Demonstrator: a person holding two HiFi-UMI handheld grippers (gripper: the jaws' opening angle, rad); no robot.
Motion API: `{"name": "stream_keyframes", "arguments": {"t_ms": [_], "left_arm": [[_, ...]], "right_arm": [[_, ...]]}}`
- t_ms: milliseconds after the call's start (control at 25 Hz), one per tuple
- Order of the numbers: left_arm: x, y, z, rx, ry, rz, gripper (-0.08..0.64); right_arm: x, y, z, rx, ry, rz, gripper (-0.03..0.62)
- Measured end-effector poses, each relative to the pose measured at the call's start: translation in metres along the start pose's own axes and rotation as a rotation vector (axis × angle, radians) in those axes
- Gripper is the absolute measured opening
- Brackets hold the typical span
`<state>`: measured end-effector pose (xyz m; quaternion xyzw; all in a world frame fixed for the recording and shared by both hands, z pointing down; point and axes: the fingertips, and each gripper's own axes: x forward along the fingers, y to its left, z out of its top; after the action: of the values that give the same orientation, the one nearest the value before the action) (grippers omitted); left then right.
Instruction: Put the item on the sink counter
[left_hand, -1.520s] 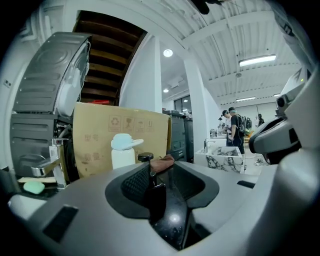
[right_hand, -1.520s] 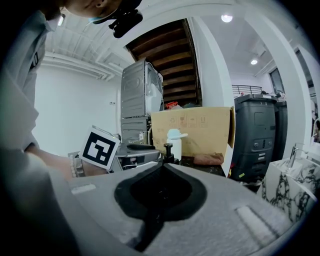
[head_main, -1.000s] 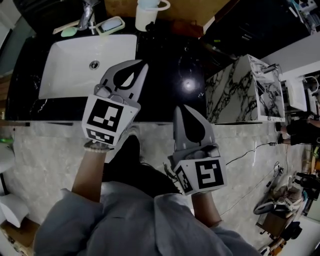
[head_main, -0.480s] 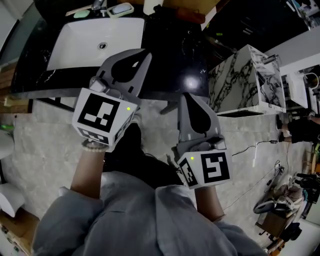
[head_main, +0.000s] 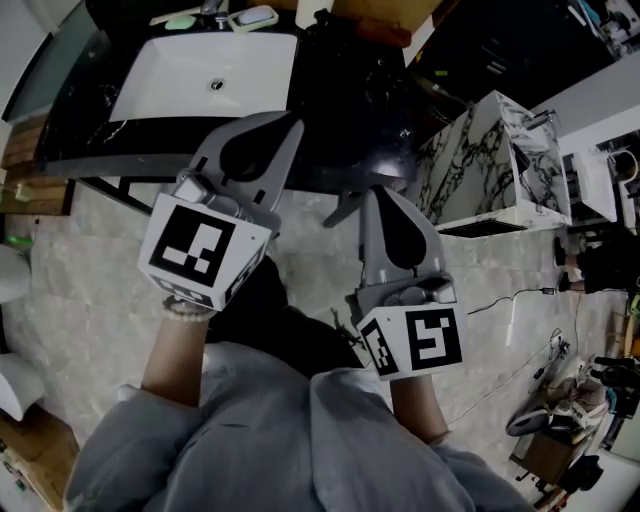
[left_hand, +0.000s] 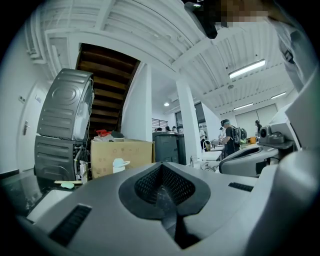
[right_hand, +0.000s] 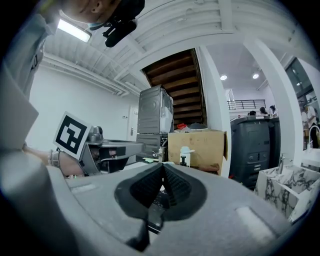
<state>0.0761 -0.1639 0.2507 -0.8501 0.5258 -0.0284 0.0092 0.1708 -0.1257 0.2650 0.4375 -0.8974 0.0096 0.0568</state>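
Both grippers have been drawn back from the sink since the earlier frame, and the basin and counter have slid up toward 12 o'clock in the head view.

At 11 o'clock in that view a white rectangular basin (head_main: 190, 80) is set into the glossy black sink counter (head_main: 350, 110). A mint-green soap bar (head_main: 180, 22) and a pale soap dish (head_main: 255, 17) are seen behind the basin.

The left gripper (head_main: 285, 125) is held with its tip over the counter's front edge and its marker cube over the pale stone floor (head_main: 90, 300). In the left gripper view its jaws (left_hand: 161, 187) are pressed fully together, and nothing is held between them.

Beyond them, at 10 o'clock, a tall stack of grey metal machines (left_hand: 62, 125) is seen. A brown cardboard box (left_hand: 122, 152) stands beside it, with a white lidded cup (left_hand: 119, 165) standing in front on the counter.

The right gripper (head_main: 380, 197) is held at 5 o'clock from the left one, over the floor just short of the counter edge. Its jaws (right_hand: 162, 187) are likewise closed on each other and are empty.

A white box with black marbling (head_main: 490, 170) is seen at 2 o'clock.

Which thing on the counter is the task's item cannot be told; none is carried.
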Motion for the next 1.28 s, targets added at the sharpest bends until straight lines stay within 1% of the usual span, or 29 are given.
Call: {"name": "stream_keyframes", "arguments": {"t_ms": [80,200,280,320,440,520,720,1000,1280], "left_arm": [[-0.005,-0.003,0.005,-0.011,0.002,0.002,0.006],[-0.007,0.003,0.009,0.04,-0.02,-0.004,0.006],[-0.004,0.006,0.013,0.05,-0.029,-0.009,0.006],[-0.003,0.007,0.014,0.042,-0.025,-0.011,0.006],[0.003,0.008,0.015,-0.021,0.015,-0.019,0.006],[0.007,0.013,0.015,-0.035,0.023,-0.025,0.006],[0.016,0.034,0.022,-0.032,-0.036,-0.046,0.006],[0.019,0.058,0.023,-0.027,-0.028,-0.048,0.006],[0.019,0.067,0.024,-0.014,-0.027,-0.077,0.006]], "right_arm": [[-0.003,0.002,0.003,0.002,-0.007,-0.001,-0.003],[0.0,0.002,0.007,0.007,-0.012,-0.004,-0.003],[0.005,-0.001,0.01,0.009,-0.014,-0.006,-0.003],[0.008,-0.003,0.011,0.008,-0.015,-0.007,-0.003],[0.019,-0.006,0.015,0.005,-0.016,-0.011,-0.003],[0.028,-0.006,0.018,0.004,-0.018,-0.01,-0.003],[0.047,-0.004,0.026,0.008,-0.024,-0.007,-0.003],[0.068,0.0,0.032,0.014,-0.03,-0.024,-0.003],[0.079,0.009,0.036,0.009,-0.033,-0.032,-0.003]]}}
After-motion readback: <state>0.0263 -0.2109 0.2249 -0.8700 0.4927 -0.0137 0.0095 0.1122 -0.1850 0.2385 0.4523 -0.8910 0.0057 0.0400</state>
